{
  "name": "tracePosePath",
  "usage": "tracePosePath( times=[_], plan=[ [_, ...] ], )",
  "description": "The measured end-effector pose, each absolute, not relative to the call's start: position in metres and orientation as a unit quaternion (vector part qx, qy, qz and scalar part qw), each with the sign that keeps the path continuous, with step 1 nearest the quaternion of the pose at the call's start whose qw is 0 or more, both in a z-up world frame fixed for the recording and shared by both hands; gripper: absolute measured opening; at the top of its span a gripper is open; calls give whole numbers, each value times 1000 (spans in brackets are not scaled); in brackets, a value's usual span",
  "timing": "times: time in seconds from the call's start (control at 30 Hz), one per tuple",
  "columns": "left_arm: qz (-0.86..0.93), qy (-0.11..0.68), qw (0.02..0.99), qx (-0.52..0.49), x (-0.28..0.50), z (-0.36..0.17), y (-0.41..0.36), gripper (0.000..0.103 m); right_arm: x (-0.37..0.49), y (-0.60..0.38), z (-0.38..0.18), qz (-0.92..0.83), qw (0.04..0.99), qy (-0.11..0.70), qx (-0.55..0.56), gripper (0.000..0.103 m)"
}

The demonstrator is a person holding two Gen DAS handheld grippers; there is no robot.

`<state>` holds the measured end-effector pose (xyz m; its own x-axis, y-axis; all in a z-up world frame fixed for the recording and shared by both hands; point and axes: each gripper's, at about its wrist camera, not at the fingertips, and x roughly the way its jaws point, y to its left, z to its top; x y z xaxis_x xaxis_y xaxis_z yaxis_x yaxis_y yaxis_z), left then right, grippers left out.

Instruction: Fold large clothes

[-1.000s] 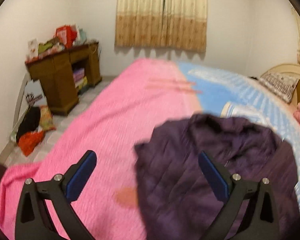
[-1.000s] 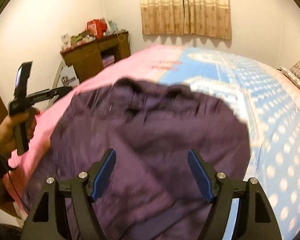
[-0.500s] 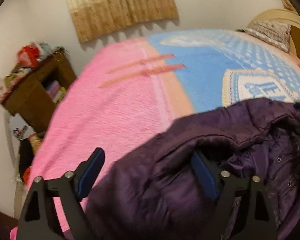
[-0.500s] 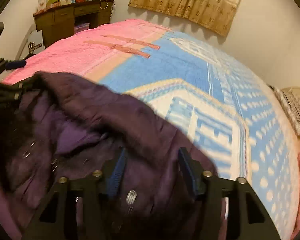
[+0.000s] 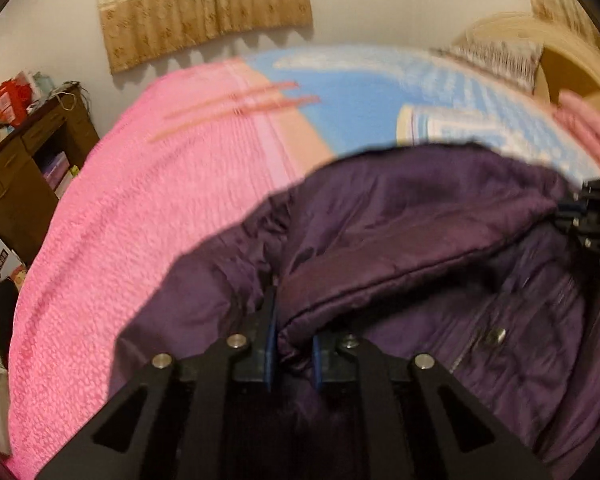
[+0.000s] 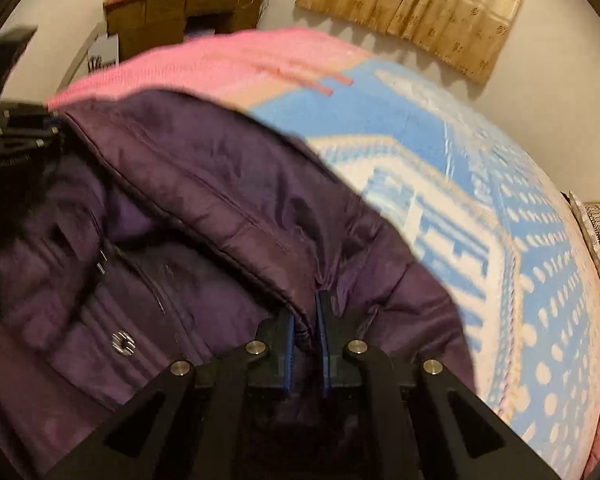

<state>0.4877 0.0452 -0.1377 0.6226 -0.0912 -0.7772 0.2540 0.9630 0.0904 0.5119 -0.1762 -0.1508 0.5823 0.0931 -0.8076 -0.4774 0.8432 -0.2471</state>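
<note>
From the left wrist, the left tongs (image 5: 290,344) are clenched on a fold of the big, puffy, dark purple jacket (image 5: 420,248) lying on the near edge of the bed (image 5: 160,208). From the right wrist, the right tongs (image 6: 306,334) pinch the jacket's edge too. This looks like the grabbing step; next, both should lift together and fold it over.

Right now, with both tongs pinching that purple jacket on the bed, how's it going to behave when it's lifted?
Probably floppy: the purple jacket already bunches and creases where the left tongs and right tongs pinch it. Its shiny shell looks slippery, so it may creep out. The puffy quilting suggests it is bulky yet light.
</note>
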Motion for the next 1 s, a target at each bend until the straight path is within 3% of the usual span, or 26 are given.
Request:
tracePosePath(
  times=[0.17,0.2,0.23,0.27,0.33,0.43,0.5,0.57,0.63,0.7,0.83,0.93,1.0],
  plan=[
    [-92,388,911,102,467,-108,39,25,517,-171,-148,154,858,436,-226,15],
    [-101,380,916,81,459,-95,41,37,516,-173,-144,157,854,441,-226,17],
    [-112,371,920,64,452,-84,44,48,512,-172,-139,156,852,443,-230,26],
    [-123,355,925,51,446,-73,45,52,507,-174,-134,154,851,444,-235,40],
    [-126,319,938,45,437,-51,45,73,498,-180,-120,160,852,441,-232,56],
    [-91,278,955,42,449,-39,38,101,493,-190,-92,178,871,429,-163,58],
    [-70,296,951,59,477,-51,27,101,505,-194,-75,168,891,411,-92,58],
    [-23,324,942,89,507,-75,19,94,525,-185,-69,168,898,405,-39,58],
    [-5,375,922,98,529,-103,19,81,549,-170,-77,155,893,421,-26,58],
    [0,403,910,96,530,-120,21,77,562,-159,-90,138,890,433,-39,58],
    [-30,423,898,117,515,-142,18,80,569,-155,-133,122,859,489,-84,58],
    [-29,434,898,65,523,-150,31,92,565,-174,-156,141,851,504,-31,58],
    [-31,433,900,37,526,-156,37,93,562,-179,-159,147,857,494,-16,58]
  ],
)
